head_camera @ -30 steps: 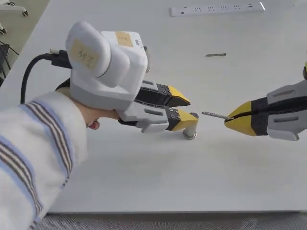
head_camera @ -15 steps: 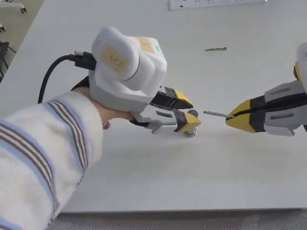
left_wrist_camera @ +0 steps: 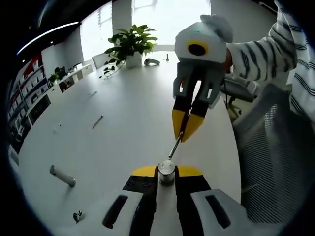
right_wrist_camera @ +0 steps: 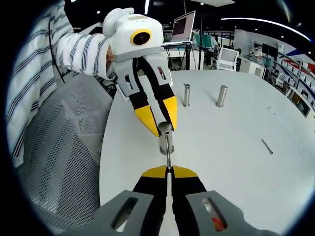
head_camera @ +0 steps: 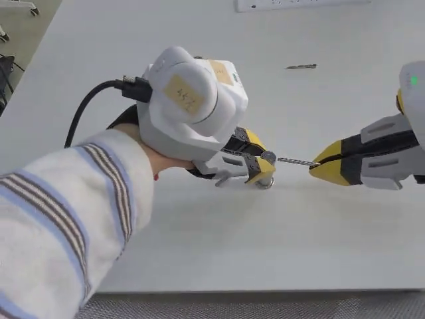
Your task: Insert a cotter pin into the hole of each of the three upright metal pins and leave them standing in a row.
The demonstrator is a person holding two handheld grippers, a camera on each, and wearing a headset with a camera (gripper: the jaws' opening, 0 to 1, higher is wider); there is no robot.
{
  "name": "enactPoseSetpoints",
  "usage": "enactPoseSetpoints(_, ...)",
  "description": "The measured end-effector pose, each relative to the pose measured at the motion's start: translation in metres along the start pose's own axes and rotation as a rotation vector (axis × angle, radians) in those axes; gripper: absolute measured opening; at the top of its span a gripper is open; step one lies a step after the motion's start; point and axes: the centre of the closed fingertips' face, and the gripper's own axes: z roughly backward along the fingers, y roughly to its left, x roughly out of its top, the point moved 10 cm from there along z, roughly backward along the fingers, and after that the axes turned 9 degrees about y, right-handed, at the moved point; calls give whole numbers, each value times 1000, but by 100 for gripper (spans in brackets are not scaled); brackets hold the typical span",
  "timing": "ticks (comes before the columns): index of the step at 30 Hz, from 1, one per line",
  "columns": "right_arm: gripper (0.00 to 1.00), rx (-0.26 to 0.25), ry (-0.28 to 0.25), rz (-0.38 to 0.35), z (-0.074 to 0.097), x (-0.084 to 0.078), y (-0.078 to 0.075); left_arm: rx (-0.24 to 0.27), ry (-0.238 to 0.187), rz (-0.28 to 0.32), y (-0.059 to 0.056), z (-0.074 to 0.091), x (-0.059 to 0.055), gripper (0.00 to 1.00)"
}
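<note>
Yellow-tipped, the left gripper (head_camera: pixel 267 161) has its jaws closed snugly on the upright metal pin (left_wrist_camera: pixel 166 171), which stands on the white table (head_camera: pixel 199 239). Just beyond its tips, the cotter pin (head_camera: pixel 295 161) lies level, pointing at the pin's top. The right gripper (head_camera: pixel 313 165) pinches the cotter pin's far end, jaws fully closed.
</note>
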Motion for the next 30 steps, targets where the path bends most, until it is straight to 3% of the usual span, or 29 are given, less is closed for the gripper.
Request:
enactPoseSetpoints(13, 0, 6, 29, 44, -3, 5, -2, 6, 21, -39, 0, 1, 1, 10)
enactPoseSetpoints(30, 0, 2, 64, 103, -6, 17, -6, 5, 24, -41, -1, 2, 2, 9)
